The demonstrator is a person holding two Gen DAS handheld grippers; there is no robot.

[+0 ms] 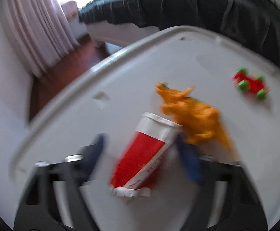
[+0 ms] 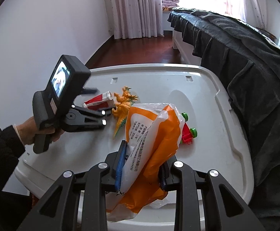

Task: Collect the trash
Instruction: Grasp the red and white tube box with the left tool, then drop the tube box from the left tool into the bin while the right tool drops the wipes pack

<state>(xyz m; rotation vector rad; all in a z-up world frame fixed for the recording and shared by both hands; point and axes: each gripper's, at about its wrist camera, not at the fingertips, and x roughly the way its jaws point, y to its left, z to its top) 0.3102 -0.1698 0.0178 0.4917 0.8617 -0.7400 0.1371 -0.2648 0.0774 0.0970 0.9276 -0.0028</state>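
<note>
The right gripper (image 2: pixel 142 165) has its blue fingers (image 2: pixel 120 161) clamped on a crumpled orange and white plastic bag (image 2: pixel 149 134), which hangs between them over the near part of the white desk (image 2: pixel 207 100).

The left gripper (image 1: pixel 140 144), held in a hand (image 2: pixel 28 130), points down at a squashed red and white paper cup (image 1: pixel 142 152) lying on its side on the desk. Its fingers (image 1: pixel 190 161) stand on either side of the cup; one looks to touch the cup's side, the other stands clear of it, though the blur leaves the contact uncertain.

An orange toy dinosaur (image 1: pixel 194 113) lies just beside the cup's mouth. A red toy car with green wheels (image 1: pixel 251 84) sits further off, partly behind the bag from the right wrist view.
</note>
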